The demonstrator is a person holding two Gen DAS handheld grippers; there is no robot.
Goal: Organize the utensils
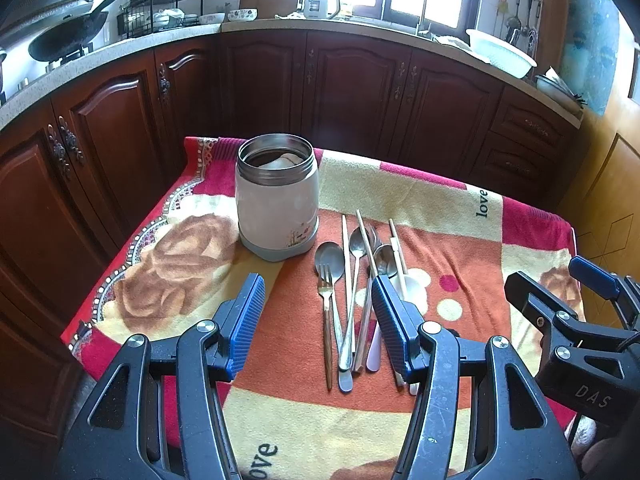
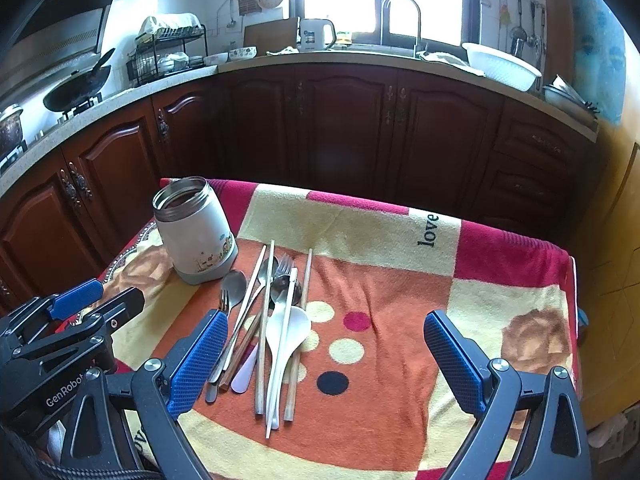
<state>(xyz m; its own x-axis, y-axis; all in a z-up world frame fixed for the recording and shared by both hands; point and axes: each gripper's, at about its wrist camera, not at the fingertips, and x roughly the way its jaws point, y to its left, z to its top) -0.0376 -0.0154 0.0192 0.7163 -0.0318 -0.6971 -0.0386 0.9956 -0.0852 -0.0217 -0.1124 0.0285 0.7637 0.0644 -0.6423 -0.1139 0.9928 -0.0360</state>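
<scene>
A pile of utensils [image 1: 356, 296] [image 2: 268, 320] lies on the blanket-covered table: steel spoons, forks, chopsticks and a white plastic spoon [image 2: 290, 330]. A white jar with a steel rim [image 1: 277, 196] [image 2: 192, 228] stands upright to their left, its mouth uncovered. My left gripper [image 1: 318, 292] hovers open over the near end of the pile, nothing between its blue pads. My right gripper [image 2: 324, 332] is open too, above the cloth, with its left pad [image 2: 200, 360] beside the pile. Each gripper shows at the edge of the other's view.
The table [image 1: 440, 200] [image 2: 500, 252] wears a red, orange and cream blanket. Dark wooden cabinets [image 1: 352, 84] run behind it under a counter with a wok, dish rack, kettle, tap and white basin [image 1: 500, 52]. A yellow wall is at right.
</scene>
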